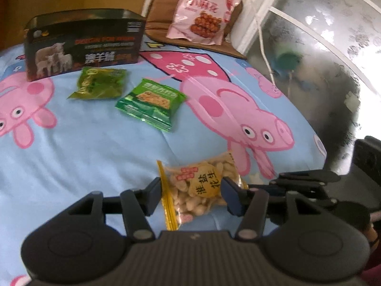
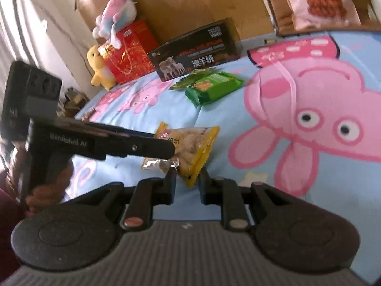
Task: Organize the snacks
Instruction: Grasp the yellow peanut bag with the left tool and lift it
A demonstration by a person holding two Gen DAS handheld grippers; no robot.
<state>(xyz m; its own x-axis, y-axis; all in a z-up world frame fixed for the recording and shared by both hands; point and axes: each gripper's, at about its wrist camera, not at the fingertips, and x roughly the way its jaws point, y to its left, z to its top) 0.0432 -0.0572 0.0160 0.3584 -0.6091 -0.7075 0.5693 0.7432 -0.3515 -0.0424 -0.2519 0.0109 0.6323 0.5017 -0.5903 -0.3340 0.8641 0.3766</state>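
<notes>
On the bed (image 1: 83, 147): peanut packet (image 1: 197, 188) lay at 6 o'clock from the green snack packs (image 1: 150, 102).
Hidden: packet's left part in the right view, behind the left gripper (image 1: 190, 191).
Left jaws: spread, flanking the packet.
Right gripper (image 2: 188, 182): jaws apart around the packet's yellow corner; contact unclear.
</notes>
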